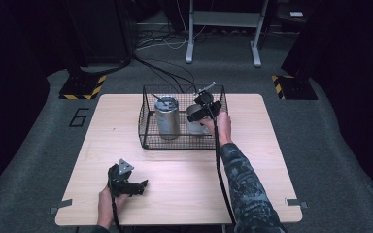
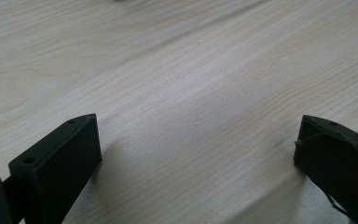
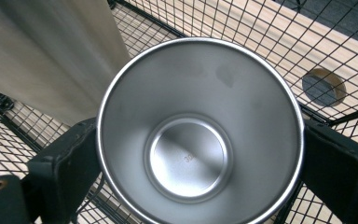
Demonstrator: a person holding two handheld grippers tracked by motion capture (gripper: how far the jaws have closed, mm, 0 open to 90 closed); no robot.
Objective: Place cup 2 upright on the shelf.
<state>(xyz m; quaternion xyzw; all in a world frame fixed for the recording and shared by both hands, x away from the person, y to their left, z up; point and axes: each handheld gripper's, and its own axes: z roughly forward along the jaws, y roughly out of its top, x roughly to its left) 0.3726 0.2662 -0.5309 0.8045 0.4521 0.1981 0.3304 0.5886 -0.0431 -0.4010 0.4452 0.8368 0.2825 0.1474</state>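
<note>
The right hand-held gripper (image 3: 200, 140) has its jaws on both sides of a shiny metal cup (image 3: 199, 128), holding it upright inside the wire basket (image 1: 148, 138) at the frame's upper middle, likely to lift it. The left hand-held gripper (image 1: 135, 186) rests wide and empty at the lower left of the surface (image 1: 184, 179).

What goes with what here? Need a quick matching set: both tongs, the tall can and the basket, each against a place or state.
Things:
1. left tongs
2. right tongs
3. tall can
4. wire basket

Places or states:
A. stands upright in the left half of the basket
B. jaws apart over bare wooden tabletop, nothing between them
C. sits on the far middle of the table, holding both metal vessels
D. jaws on either side of the open steel cup

Pairs: 1-B, 2-D, 3-A, 4-C
</note>
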